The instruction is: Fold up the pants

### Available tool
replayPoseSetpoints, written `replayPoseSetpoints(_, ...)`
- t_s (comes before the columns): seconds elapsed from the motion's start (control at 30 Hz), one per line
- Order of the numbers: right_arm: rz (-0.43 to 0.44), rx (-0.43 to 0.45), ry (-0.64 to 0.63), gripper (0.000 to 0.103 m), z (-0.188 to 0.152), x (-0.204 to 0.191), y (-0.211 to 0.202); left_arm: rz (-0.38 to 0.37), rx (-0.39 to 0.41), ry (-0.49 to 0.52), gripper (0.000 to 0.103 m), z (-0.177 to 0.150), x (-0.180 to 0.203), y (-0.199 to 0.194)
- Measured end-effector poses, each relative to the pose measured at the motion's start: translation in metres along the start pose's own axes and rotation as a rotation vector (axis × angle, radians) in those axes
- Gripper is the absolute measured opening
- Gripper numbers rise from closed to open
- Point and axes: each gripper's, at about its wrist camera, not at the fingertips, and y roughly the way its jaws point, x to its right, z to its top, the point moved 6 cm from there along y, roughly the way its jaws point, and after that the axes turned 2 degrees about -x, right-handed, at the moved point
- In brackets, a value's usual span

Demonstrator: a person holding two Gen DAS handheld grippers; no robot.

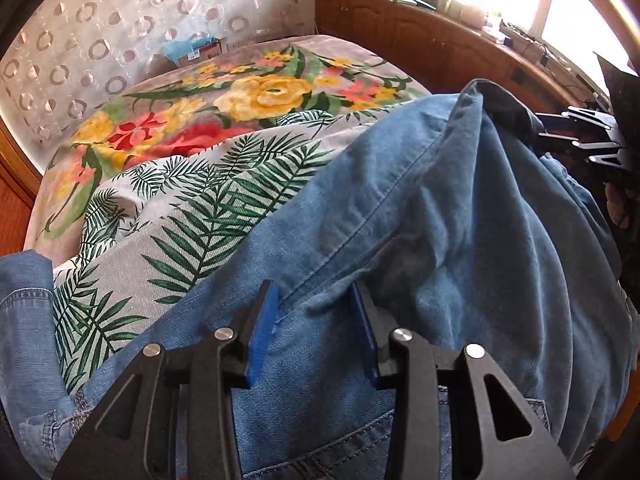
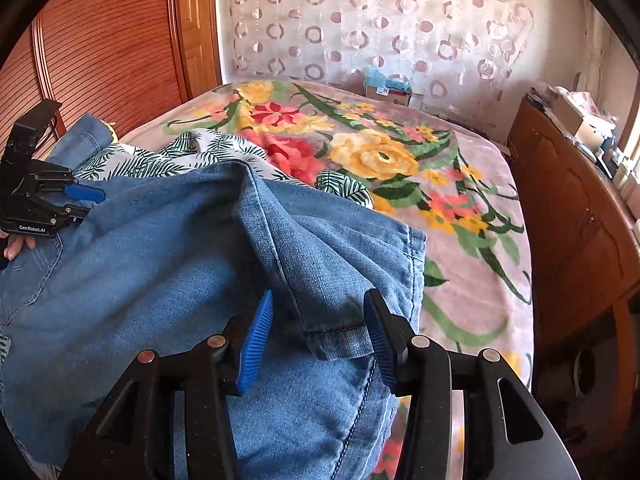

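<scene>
Light-blue denim pants (image 1: 440, 220) lie bunched on the bed, one part folded over another. My left gripper (image 1: 312, 286) points down onto the denim near a seam. Its blue pads (image 1: 264, 332) stand apart with flat cloth between them and do not press on it. My right gripper (image 2: 320, 294) is open over the pants (image 2: 160, 260), and a stitched hem (image 2: 340, 340) lies loose between its ribbed pads. Each gripper shows in the other's view: the left gripper (image 2: 95, 204) at the denim's far left edge, the right gripper (image 1: 544, 126) at the far right.
The bed carries a floral blanket (image 2: 400, 152) and a crumpled leaf-print cloth (image 1: 200, 220) under the pants. A wooden cabinet (image 2: 568, 200) with clutter runs along the right side. A slatted wooden wardrobe (image 2: 100, 60) stands to the left. A hand (image 2: 16, 246) holds the left gripper.
</scene>
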Motion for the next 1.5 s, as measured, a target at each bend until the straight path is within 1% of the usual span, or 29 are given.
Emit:
replayPoseSetpoints(0.2,0.011,-0.011,-0.009,0.049,-0.004,-0.006,0.004,-0.001,0.027,-0.001,0.040,-0.002,0.002,-0.002)
replayPoseSetpoints(0.3,-0.009,-0.019,-0.029,0.049,-0.006,-0.009,0.006,-0.001,0.042,0.003,0.039,-0.003,0.002,-0.003)
replayPoseSetpoints(0.37,-0.034,-0.031,-0.038,0.049,-0.005,-0.007,0.007,-0.007,0.048,0.004,0.035,-0.003,0.002,-0.005)
replayPoseSetpoints(0.4,-0.052,-0.036,-0.041,0.047,-0.005,-0.007,0.008,-0.014,0.052,0.009,0.027,-0.003,0.003,-0.006)
replayPoseSetpoints(0.43,-0.061,-0.042,-0.047,0.032,-0.003,-0.007,0.009,-0.026,0.057,0.017,0.019,-0.003,0.005,-0.008)
replayPoseSetpoints(0.5,-0.099,-0.039,-0.061,0.012,-0.001,-0.005,0.007,-0.029,0.060,0.030,0.012,-0.004,0.009,-0.011)
replayPoseSetpoints(0.53,-0.108,-0.027,-0.058,0.010,0.002,-0.005,0.004,-0.030,0.071,0.040,0.007,-0.004,0.010,-0.015)
replayPoseSetpoints(0.63,-0.127,0.019,-0.036,0.006,0.009,-0.003,-0.010,-0.036,0.112,0.042,0.004,-0.003,0.010,-0.029)
replayPoseSetpoints(0.7,-0.159,0.061,-0.026,0.005,0.014,0.000,-0.022,-0.040,0.149,0.031,0.003,0.000,0.006,-0.041)
replayPoseSetpoints(0.8,-0.182,0.113,-0.008,0.004,0.024,0.004,-0.040,-0.032,0.203,0.004,0.003,0.008,-0.005,-0.060)
replayPoseSetpoints(0.9,-0.177,0.127,0.006,0.004,0.034,0.004,-0.044,-0.015,0.235,-0.020,0.003,0.019,-0.019,-0.069)
replayPoseSetpoints(1.0,-0.175,0.109,0.007,0.004,0.040,0.001,-0.034,0.007,0.249,-0.036,0.003,0.029,-0.030,-0.071)
replayPoseSetpoints(1.07,-0.175,0.082,0.002,0.004,0.042,0.002,-0.020,0.036,0.252,-0.042,0.003,0.034,-0.038,-0.067)
replayPoseSetpoints(1.17,-0.166,0.039,0.016,0.004,0.039,0.003,0.004,0.038,0.234,-0.062,0.003,0.037,-0.048,-0.054)
replayPoseSetpoints(1.27,-0.130,0.023,0.058,0.004,0.038,0.010,0.013,0.044,0.213,-0.071,0.003,0.035,-0.050,-0.046)
replayPoseSetpoints(1.33,-0.088,0.019,0.095,0.012,0.037,0.015,0.013,0.027,0.203,-0.084,0.003,0.031,-0.049,-0.045)
replayPoseSetpoints(1.37,-0.079,0.019,0.110,0.015,0.034,0.016,0.011,0.023,0.203,-0.094,0.004,0.029,-0.048,-0.045)
replayPoseSetpoints(1.4,-0.073,0.028,0.119,0.020,0.033,0.020,0.006,0.013,0.204,-0.103,0.004,0.028,-0.048,-0.047)
replayPoseSetpoints(1.43,-0.068,0.034,0.125,0.023,0.030,0.022,0.000,0.003,0.204,-0.107,0.005,0.026,-0.047,-0.049)
replayPoseSetpoints(1.47,-0.057,0.036,0.131,0.024,0.027,0.025,-0.006,0.003,0.201,-0.110,0.009,0.024,-0.046,-0.051)
replayPoseSetpoints(1.5,-0.043,0.038,0.137,0.026,0.022,0.025,-0.011,0.005,0.200,-0.111,0.016,0.023,-0.045,-0.052)
